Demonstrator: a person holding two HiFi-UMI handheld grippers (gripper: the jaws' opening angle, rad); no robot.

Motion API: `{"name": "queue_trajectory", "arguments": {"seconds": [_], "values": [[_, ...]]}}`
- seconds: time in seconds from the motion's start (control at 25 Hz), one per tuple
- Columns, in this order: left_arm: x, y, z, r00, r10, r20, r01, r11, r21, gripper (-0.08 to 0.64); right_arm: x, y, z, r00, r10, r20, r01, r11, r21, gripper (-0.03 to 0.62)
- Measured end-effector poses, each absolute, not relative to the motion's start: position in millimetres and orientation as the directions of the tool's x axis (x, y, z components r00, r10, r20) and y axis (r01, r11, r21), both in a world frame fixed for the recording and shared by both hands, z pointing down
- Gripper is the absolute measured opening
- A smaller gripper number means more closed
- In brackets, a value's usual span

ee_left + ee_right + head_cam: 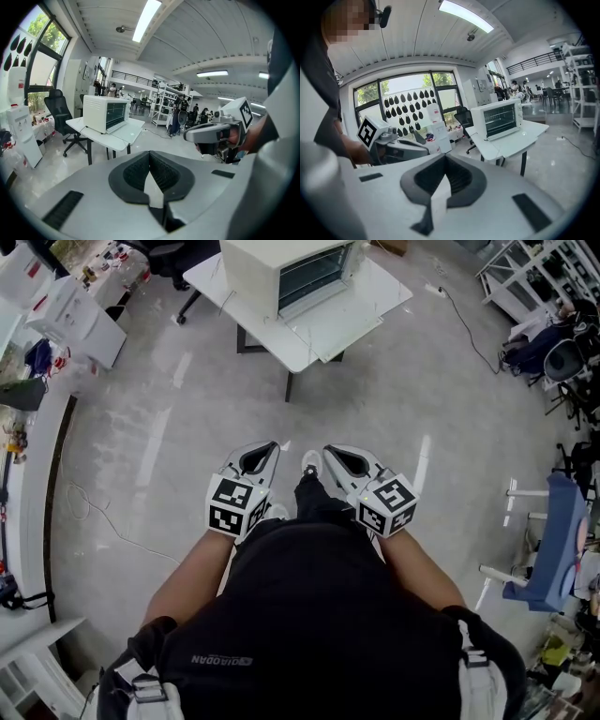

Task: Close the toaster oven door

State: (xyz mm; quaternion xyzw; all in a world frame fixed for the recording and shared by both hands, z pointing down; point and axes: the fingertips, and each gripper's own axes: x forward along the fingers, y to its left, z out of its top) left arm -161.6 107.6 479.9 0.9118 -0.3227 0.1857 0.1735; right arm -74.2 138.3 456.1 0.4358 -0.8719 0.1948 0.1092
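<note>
The white toaster oven (pixel 300 273) stands on a white table (pixel 375 296) across the floor, well ahead of me. Its glass door (pixel 342 329) lies folded down, open, in front of it. The oven (pixel 105 112) shows far off in the left gripper view, and the oven (pixel 499 119) likewise in the right gripper view. I hold my left gripper (pixel 275 444) and right gripper (pixel 328 450) side by side close to my body, both pointing toward the oven. Both are shut with nothing between the jaws. Neither is near the oven.
A black office chair (pixel 58 112) stands left of the table, with a water dispenser (pixel 18 126) further left. White shelving (pixel 534 273) is at the far right, a blue chair (pixel 562 531) on my right. A cable (pixel 103 517) lies on the floor at left.
</note>
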Motion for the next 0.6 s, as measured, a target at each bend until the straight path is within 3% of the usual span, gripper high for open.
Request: {"name": "queue_trajectory", "arguments": {"seconds": [0.6], "values": [[-108.7, -24.3, 475.6, 0.681, -0.562, 0.47, -0.695, -0.698, 0.173, 0.003, -17.5, -4.1, 453.3, -0.619, -0.718, 0.319, -0.785, 0.554, -0.279, -0.003]]}}
